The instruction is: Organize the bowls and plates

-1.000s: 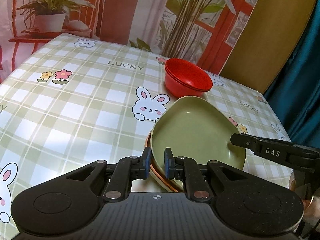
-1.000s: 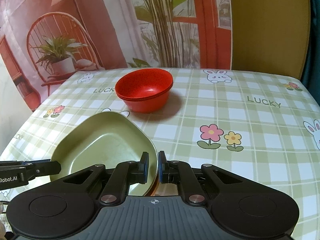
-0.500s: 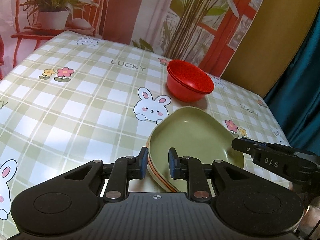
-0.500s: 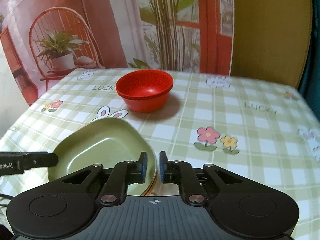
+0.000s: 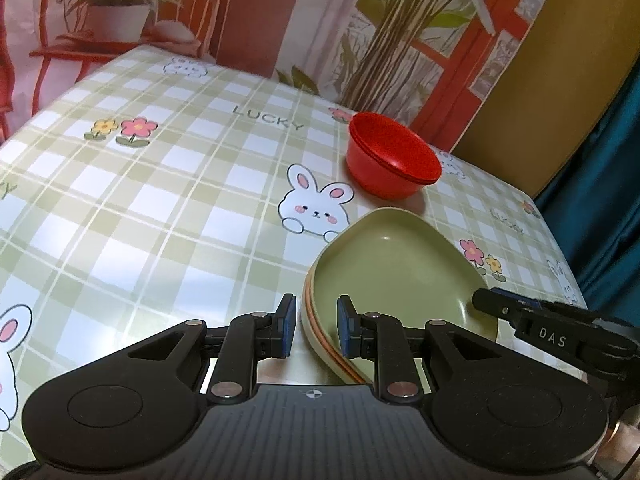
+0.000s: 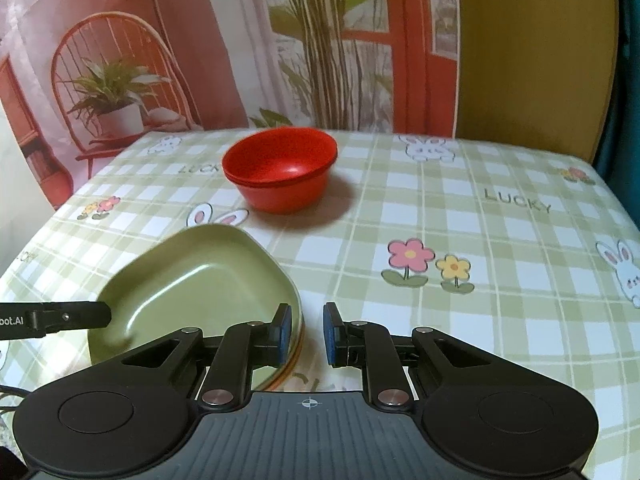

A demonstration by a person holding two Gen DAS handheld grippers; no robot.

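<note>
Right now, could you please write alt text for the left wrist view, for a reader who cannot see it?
The open left gripper straddles the rim of a green plate stacked on other plates, on a checked tablecloth with rabbits and flowers. Stacked red bowls stand beyond, and the right gripper reaches over the plate's right edge.

**Plate stack straddled at the rim**

The left gripper [image 5: 317, 326] is seen parted, its jaws astride the near rim of the green plate stack [image 5: 394, 276]. Red bowls [image 5: 394, 160] are spotted at one o'clock; the right gripper [image 5: 486, 302] is glimpsed at three o'clock.
</note>
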